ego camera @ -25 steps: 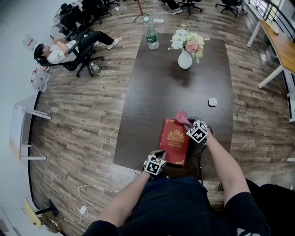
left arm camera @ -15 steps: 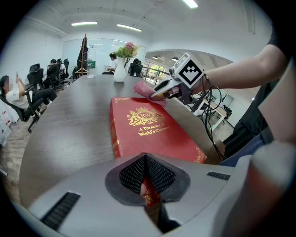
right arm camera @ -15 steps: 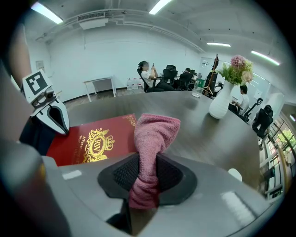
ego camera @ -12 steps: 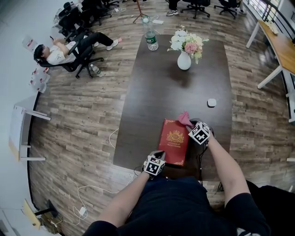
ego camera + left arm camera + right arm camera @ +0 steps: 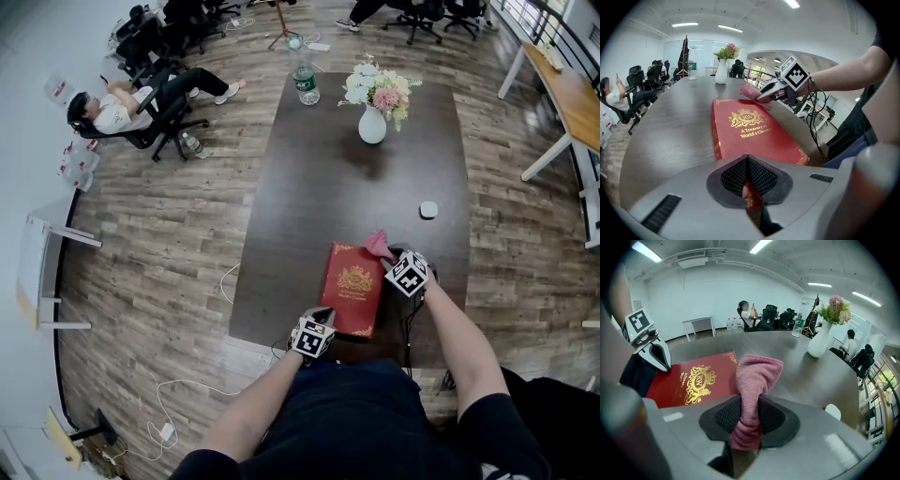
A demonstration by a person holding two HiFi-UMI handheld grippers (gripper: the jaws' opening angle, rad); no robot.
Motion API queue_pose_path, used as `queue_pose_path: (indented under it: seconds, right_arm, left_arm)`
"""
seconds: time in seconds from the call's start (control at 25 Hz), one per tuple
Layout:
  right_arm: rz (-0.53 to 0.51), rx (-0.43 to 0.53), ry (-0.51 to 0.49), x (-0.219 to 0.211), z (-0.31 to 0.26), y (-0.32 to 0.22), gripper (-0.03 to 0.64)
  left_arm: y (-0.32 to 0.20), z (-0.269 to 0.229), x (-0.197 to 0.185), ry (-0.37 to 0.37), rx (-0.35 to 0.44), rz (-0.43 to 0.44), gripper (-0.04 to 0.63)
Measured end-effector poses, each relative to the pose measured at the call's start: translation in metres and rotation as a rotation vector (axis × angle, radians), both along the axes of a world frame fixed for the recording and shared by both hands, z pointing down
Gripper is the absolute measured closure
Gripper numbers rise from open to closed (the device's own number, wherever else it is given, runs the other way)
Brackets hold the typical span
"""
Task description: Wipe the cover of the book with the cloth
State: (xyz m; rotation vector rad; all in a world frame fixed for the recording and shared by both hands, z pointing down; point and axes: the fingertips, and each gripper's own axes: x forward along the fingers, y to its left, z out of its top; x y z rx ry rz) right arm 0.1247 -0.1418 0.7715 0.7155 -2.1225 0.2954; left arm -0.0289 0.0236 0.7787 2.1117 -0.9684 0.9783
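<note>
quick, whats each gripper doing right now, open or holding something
The left gripper is closed on the near edge of the red book.
The right gripper is closed on the pink cloth.

Left gripper jaws pinch near edge of red book.

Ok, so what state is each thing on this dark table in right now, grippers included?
Red hardcover book: closed, lying flat, near corner clamped.
Pink terry cloth: bunched, gripped, by the book's far corner.
Left gripper: shut on the book.
Right gripper: shut on the cloth.
White vase of flowers: upright.
Clear plastic bottle: upright.
</note>
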Motion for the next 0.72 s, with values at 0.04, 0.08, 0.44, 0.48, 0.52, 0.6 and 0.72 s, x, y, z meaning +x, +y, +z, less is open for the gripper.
queue_pose_path:
  seconds: [0.04, 0.08, 0.44, 0.48, 0.52, 0.6, 0.72]
  right_arm:
    - [0.003, 0.000, 0.002, 0.001, 0.000, 0.000, 0.509]
    - [0.007, -0.001, 0.004, 0.002, -0.001, 0.000, 0.509]
    - [0.038, -0.035, 0.073, 0.034, 0.017, 0.010, 0.509]
    - [0.048, -0.041, 0.071, 0.038, 0.017, 0.011, 0.509]
    - [0.056, -0.046, 0.071, 0.040, 0.017, 0.013, 0.509]
    - [0.063, -0.046, 0.074, 0.045, 0.016, 0.015, 0.509]
    - [0.067, -0.034, 0.075, 0.047, 0.014, 0.014, 0.509]
  left_arm:
    - [0.000, 0.001, 0.000, 0.001, 0.003, 0.000, 0.600]
    - [-0.001, 0.000, 0.000, 0.001, 0.005, 0.001, 0.600]
    - [-0.002, -0.002, 0.002, 0.007, 0.009, 0.002, 0.600]
    - [-0.002, -0.002, 0.001, 0.006, 0.007, 0.003, 0.600]
    - [-0.001, -0.002, 0.001, 0.005, 0.004, 0.003, 0.600]
    - [0.000, -0.001, 0.000, 0.004, 0.001, 0.003, 0.600]
    - [-0.001, 0.002, 0.000, 0.007, 0.013, 0.007, 0.600]
